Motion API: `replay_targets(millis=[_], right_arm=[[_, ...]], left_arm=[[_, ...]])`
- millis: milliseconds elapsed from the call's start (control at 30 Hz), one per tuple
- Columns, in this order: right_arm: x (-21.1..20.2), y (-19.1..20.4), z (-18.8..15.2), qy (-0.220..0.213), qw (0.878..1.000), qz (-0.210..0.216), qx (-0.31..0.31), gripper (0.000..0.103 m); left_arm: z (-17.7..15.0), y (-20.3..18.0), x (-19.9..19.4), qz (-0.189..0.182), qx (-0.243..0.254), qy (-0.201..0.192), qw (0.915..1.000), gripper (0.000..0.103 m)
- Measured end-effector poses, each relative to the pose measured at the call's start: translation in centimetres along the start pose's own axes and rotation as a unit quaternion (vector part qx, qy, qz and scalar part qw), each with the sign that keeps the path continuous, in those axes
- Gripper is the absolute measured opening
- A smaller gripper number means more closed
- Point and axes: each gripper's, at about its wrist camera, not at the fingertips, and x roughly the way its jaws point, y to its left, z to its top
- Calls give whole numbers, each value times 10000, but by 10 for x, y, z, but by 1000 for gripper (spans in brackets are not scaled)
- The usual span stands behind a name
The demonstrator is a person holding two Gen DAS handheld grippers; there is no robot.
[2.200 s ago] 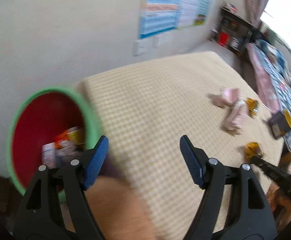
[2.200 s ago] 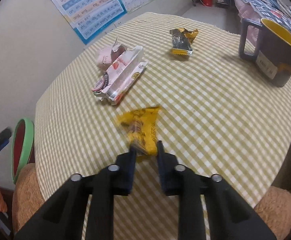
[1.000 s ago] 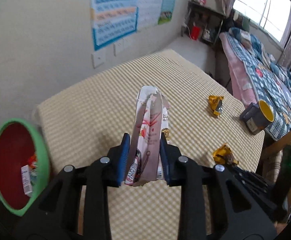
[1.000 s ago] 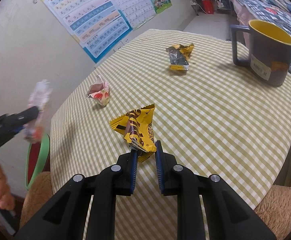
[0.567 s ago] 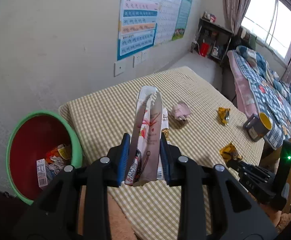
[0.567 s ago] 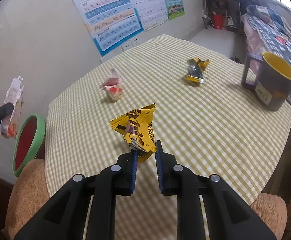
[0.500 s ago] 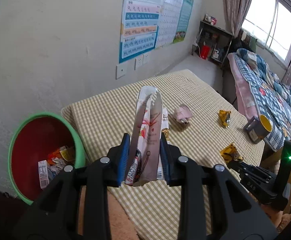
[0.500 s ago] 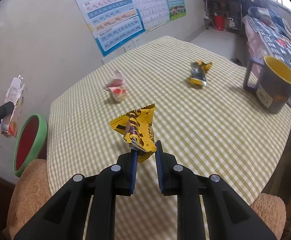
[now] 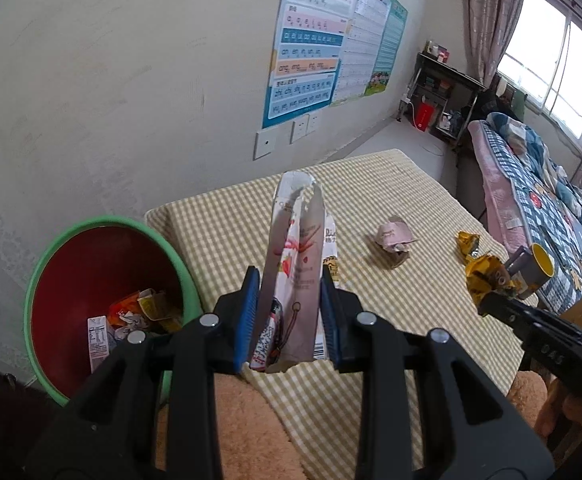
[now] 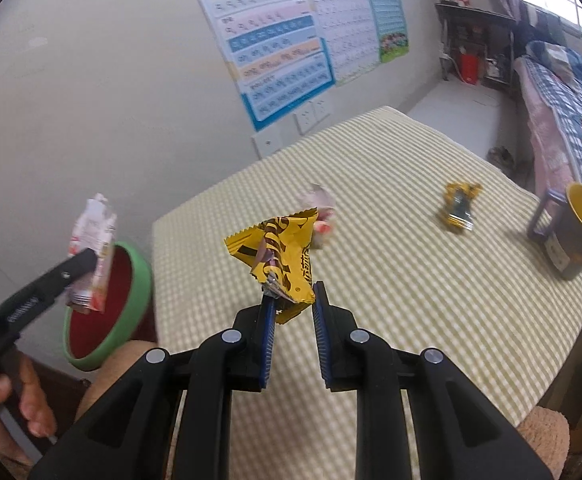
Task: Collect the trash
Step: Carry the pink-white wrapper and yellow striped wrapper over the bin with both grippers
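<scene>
Leftmost, the green-rimmed red bin (image 9: 107, 300) stands off the tabletop's (image 9: 219, 220) corner, just left of the left gripper (image 9: 290, 312), with scraps of packaging lying in its bottom. That gripper's fingers (image 9: 247, 312) are clamped on a tall pink-and-white wrapper (image 9: 297, 264), which stands upright between them and rises well above their tips. Beyond the fingertips and to their right, a crumpled pink wrapper (image 9: 393, 238) lies on the checked cloth, and farther right a small yellow wrapper (image 9: 467, 242) lies near a dark mug with a yellow inside (image 9: 537, 270). At the right, the right gripper (image 10: 293, 308) has its fingers (image 10: 267, 320) pinching the lower end of a yellow-and-brown wrapper (image 10: 281, 252), lifted clear of the cloth; the gap between the fingers is narrow.
</scene>
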Motion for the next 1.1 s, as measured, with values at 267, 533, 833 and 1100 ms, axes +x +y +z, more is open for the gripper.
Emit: replay_targets(millis=[267,533,833,1100], right_arm=[[2,29,6,26,9994,243,-237,19],[3,47,8,81,9985,345,-408,19],[11,75,7,188,9957,563,-712,19],[27,107,10,333,9916,815,-945,19]], left_arm=[[-3,18,2,81,-176,57,9998,28],[-3,29,1,96,-285,58,9995,29],[-4,50,-3,271,-480,15,9985,29],[-7,87,-12,634,-702,-55,9955,29]])
